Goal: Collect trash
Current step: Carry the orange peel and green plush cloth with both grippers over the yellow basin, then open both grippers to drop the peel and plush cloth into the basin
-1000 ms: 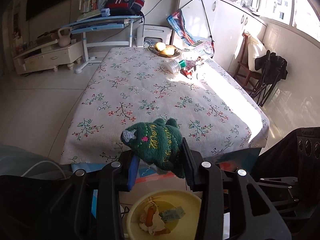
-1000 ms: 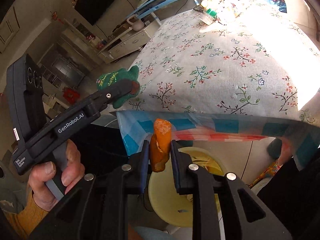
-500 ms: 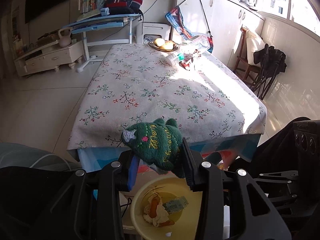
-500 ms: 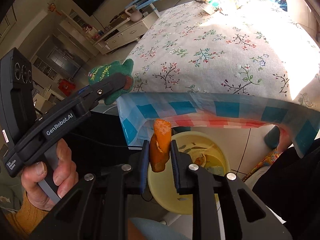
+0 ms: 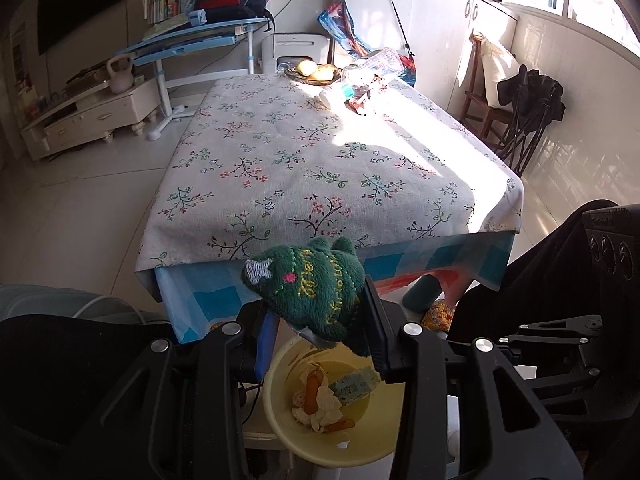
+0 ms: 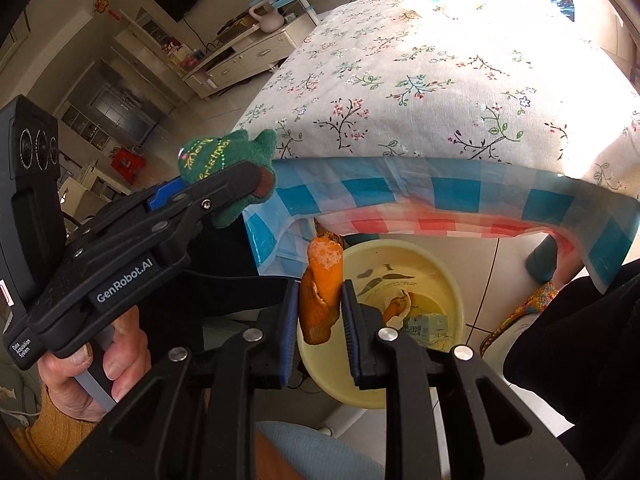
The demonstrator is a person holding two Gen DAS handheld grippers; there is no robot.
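My left gripper [image 5: 318, 320] is shut on a green plush toy [image 5: 310, 286] and holds it above the yellow trash bin [image 5: 280, 420]. The toy also shows in the right wrist view [image 6: 224, 168], clamped in the left gripper [image 6: 240, 184]. My right gripper [image 6: 320, 300] is shut on an orange peel [image 6: 322, 284] and holds it over the near rim of the yellow bin [image 6: 440, 256]. The bin holds peels, crumpled tissue and a small carton [image 5: 354, 386].
A table with a floral cloth [image 5: 304, 152] stands ahead, its edge just past the bin. At its far end lie a fruit bowl [image 5: 314, 72], a plastic bottle [image 5: 372, 66] and wrappers. A chair [image 5: 520, 108] stands at the right, a desk [image 5: 192, 40] at the back.
Both grippers have pulled back from the table and lowered toward the bin. More of the bin now shows under each gripper. Both still hold their objects.
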